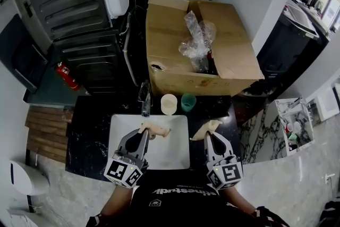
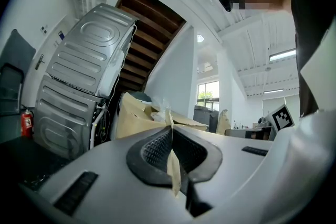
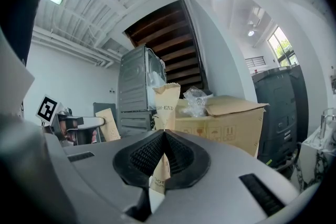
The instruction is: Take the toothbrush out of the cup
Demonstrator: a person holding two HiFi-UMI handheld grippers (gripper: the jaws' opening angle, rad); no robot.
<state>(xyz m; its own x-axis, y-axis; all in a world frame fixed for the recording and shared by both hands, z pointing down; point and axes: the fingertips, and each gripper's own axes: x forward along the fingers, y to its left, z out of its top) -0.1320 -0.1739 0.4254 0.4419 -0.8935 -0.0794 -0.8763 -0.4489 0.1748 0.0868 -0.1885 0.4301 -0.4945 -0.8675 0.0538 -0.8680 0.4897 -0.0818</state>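
My left gripper point(image 1: 142, 134) is clamped on a kraft sleeve point(image 1: 159, 130), my right gripper point(image 1: 208, 135) on a printed toothbrush sleeve point(image 1: 211, 126), over the tray point(image 1: 178, 157). The cream cup point(image 1: 169, 104) looks empty, so the lift-out seems done. Next, I'd lay them down.

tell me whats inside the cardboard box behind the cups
Crumpled clear plastic wrap sticks out of the open top of the cardboard box. Anything deeper is hidden by the plastic and the walls.

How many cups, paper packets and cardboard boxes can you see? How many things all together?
Cups: 2 (cream cup, green cup)
Paper packets: 2 (left paper packet in the left hand-held gripper, right paper packet in the right hand-held gripper)
Cardboard box: 1
Total: 5
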